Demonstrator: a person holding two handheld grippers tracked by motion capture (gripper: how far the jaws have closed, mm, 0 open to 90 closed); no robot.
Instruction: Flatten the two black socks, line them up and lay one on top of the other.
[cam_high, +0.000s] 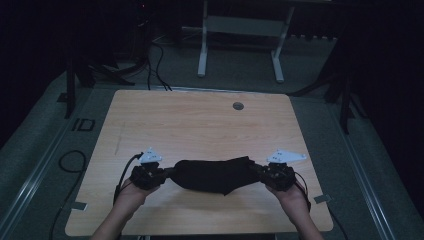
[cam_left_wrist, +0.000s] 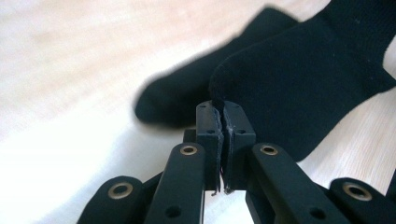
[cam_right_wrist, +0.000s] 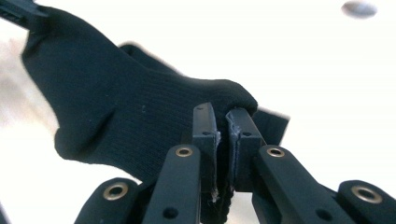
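A black sock (cam_high: 212, 175) hangs stretched between my two grippers, just above the front part of the wooden table (cam_high: 200, 120). My left gripper (cam_high: 167, 175) is shut on the sock's left end. In the left gripper view the jaws are pressed together on the black knit edge (cam_left_wrist: 261, 84), left gripper (cam_left_wrist: 223, 109). My right gripper (cam_high: 256, 171) is shut on the right end. In the right gripper view the sock (cam_right_wrist: 121, 107) runs away to the upper left from the closed right gripper (cam_right_wrist: 223, 114). A second dark layer of sock (cam_left_wrist: 173, 100) lies behind the pinched one.
A round grey grommet (cam_high: 238, 105) sits in the tabletop near its far edge. A white desk frame (cam_high: 240, 30) stands on the floor beyond the table. Cables (cam_high: 155, 65) run across the floor at the far left. Bare wood lies beyond the sock.
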